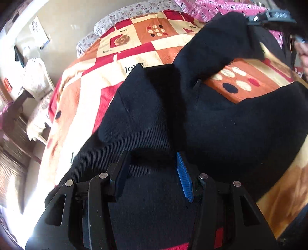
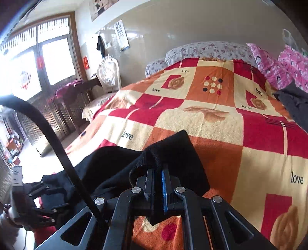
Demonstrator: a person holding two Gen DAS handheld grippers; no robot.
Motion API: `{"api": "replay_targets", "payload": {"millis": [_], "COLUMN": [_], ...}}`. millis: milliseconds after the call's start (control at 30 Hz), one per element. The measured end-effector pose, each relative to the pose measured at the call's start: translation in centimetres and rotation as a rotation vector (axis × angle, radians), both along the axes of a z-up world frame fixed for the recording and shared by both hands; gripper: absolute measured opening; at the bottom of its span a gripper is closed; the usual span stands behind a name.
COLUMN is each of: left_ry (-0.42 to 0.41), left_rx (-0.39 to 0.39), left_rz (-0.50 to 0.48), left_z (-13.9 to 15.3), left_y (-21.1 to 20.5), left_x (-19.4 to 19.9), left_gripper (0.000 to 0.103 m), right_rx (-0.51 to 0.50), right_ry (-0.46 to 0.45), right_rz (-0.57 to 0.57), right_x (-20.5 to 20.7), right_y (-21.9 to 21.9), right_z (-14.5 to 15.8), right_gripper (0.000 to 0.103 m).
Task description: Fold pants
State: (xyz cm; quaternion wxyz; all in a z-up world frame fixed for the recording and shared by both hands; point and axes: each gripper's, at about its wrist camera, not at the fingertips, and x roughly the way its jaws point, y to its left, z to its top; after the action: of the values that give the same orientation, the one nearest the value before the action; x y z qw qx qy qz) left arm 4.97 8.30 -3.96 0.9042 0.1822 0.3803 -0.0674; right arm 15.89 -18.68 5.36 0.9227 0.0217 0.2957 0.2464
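Observation:
Black pants (image 1: 221, 125) lie spread on a checked red, orange and cream blanket (image 1: 92, 92). My left gripper (image 1: 152, 157) is open just above the ribbed waistband (image 1: 134, 142), its fingers apart and holding nothing. My right gripper (image 2: 158, 173) is shut on the end of one black pant leg (image 2: 173, 153) and holds it lifted above the blanket (image 2: 211, 119). The right gripper also shows in the left wrist view (image 1: 269, 17) at the top right, holding the raised leg. The left gripper shows in the right wrist view (image 2: 44, 202) at the lower left.
The bed has floral pillows (image 2: 202, 50) and pink bedding (image 2: 279, 65) at its far end. A grey garment (image 2: 292, 103) lies at the right edge. A white chair (image 2: 108, 75) and dark desk (image 2: 80, 90) stand beside the bed near a window.

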Motion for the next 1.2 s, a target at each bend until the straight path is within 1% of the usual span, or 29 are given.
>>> {"api": "replay_targets", "payload": {"millis": [33,67,100,133,233,333,400,467,500,533,600,667,700,767,833,900,1000,1067,1133,1200], "left_ry": [-0.013,-0.020,-0.017,-0.027,-0.098,-0.195,-0.257,-0.305,-0.320,-0.335,-0.357,-0.367,-0.366,-0.338,-0.326,-0.336,-0.317,-0.306,-0.278,-0.249], "left_rx": [0.014,0.012,0.003,-0.008,-0.109,-0.240,-0.310,-0.349,-0.376,-0.394,-0.406,-0.446,-0.459,-0.497,-0.556,-0.556,-0.555,-0.564,-0.571,-0.571], "left_rz": [-0.007,-0.006,0.013,0.034,0.093,0.175,0.248,0.321,0.352,0.384,0.441,0.474,0.487,0.499,0.475,0.442,0.402,0.394,0.392,0.406], "left_z": [0.0,0.0,0.1,0.3,2.5,5.9,7.6,8.9,9.3,9.7,10.1,10.1,10.1,9.8,9.5,9.4,8.9,8.5,7.8,7.0], "left_y": [-0.3,0.0,0.2,0.8,3.6,8.2,11.4,14.4,15.8,16.9,18.7,20.2,20.8,21.5,21.2,20.1,18.5,18.0,17.6,17.6], "left_x": [0.2,0.4,0.6,0.5,0.1,-0.6,-0.9,-0.7,-0.5,-0.4,0.1,0.5,0.9,1.3,1.2,0.5,-0.3,-0.8,-1.0,-0.8], "left_gripper": [0.046,0.022,0.009,0.009,0.009,0.009,0.009,0.009,0.009,0.007,0.006,0.006,0.006,0.005,0.005,0.006,0.006,0.006,0.006,0.006], "right_rx": [0.023,0.044,0.057,0.070,0.116,0.171,0.214,0.267,0.285,0.305,0.353,0.393,0.410,0.433,0.423,0.427,0.436,0.426,0.388,0.374], "right_ry": [-0.003,-0.010,-0.019,-0.028,-0.054,-0.068,-0.077,-0.090,-0.100,-0.120,-0.163,-0.196,-0.202,-0.201,-0.193,-0.172,-0.144,-0.116,-0.084,-0.006], "right_rz": [-0.003,-0.010,-0.018,-0.023,-0.033,-0.032,-0.032,-0.022,-0.012,0.003,0.033,0.067,0.078,0.106,0.092,0.061,0.001,-0.049,-0.110,-0.204], "right_x": [-0.1,-0.7,-1.4,-1.9,-3.7,-5.8,-7.3,-9.3,-10.3,-11.6,-14.2,-16.4,-17.1,-18.1,-18.1,-17.2,-15.0,-12.3,-9.0,-4.7], "right_y": [-0.5,-1.1,-1.8,-2.3,-4.1,-6.2,-7.4,-8.4,-8.6,-8.7,-8.8,-8.7,-8.6,-8.2,-7.9,-8.4,-10.3,-11.7,-13.4,-16.0], "right_z": [0.5,1.0,1.6,2.2,4.1,5.7,6.4,7.3,7.8,8.4,9.9,11.4,11.8,12.2,11.8,10.7,9.5,8.4,7.1,4.1], "right_gripper": [0.005,0.005,0.005,0.005,0.005,0.005,0.005,0.005,0.005,0.005,0.005,0.005,0.005,0.005,0.005,0.005,0.005,0.005,0.005,0.005]}}
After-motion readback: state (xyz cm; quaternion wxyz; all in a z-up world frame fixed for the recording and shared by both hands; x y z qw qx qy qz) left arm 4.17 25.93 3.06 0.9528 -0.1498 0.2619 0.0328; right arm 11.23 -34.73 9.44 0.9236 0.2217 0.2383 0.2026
